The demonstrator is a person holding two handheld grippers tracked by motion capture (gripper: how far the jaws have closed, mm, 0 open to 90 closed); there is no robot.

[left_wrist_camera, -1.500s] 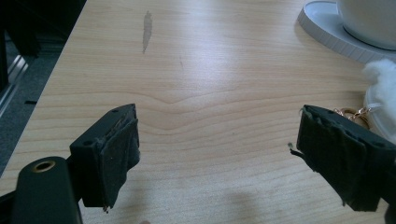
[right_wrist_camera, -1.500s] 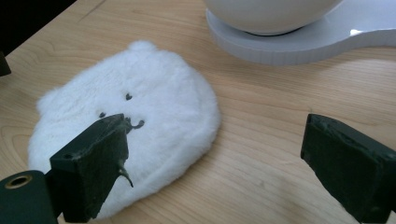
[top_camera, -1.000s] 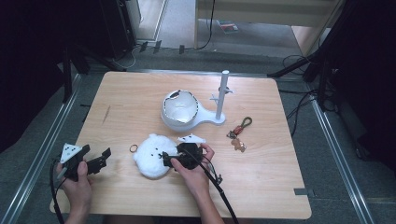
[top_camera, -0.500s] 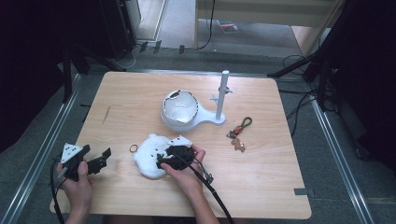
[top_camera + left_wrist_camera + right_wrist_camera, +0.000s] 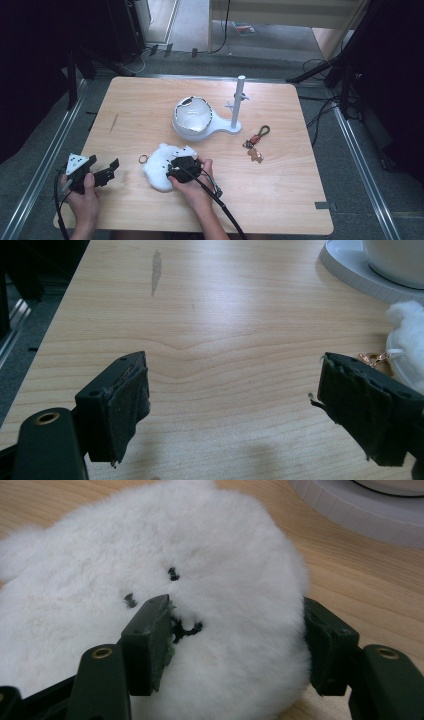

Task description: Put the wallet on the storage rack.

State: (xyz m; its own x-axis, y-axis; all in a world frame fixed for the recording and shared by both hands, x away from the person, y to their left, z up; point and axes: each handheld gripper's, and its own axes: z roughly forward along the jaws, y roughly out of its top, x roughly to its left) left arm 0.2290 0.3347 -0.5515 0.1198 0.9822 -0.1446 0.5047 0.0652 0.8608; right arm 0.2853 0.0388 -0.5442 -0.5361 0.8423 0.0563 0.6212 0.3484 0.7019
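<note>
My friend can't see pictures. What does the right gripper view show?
A fluffy white plush toy with small black stitched face marks lies on a wooden table, squeezed between the right gripper's two black jaws. A white stand base sits behind.

A light wooden table with rounded corners stands on a grey floor, with metal rails running along its left and right sides. Black stands and dark equipment sit at the far left and right. Beyond the far edge, cables trail across a paler floor.
</note>
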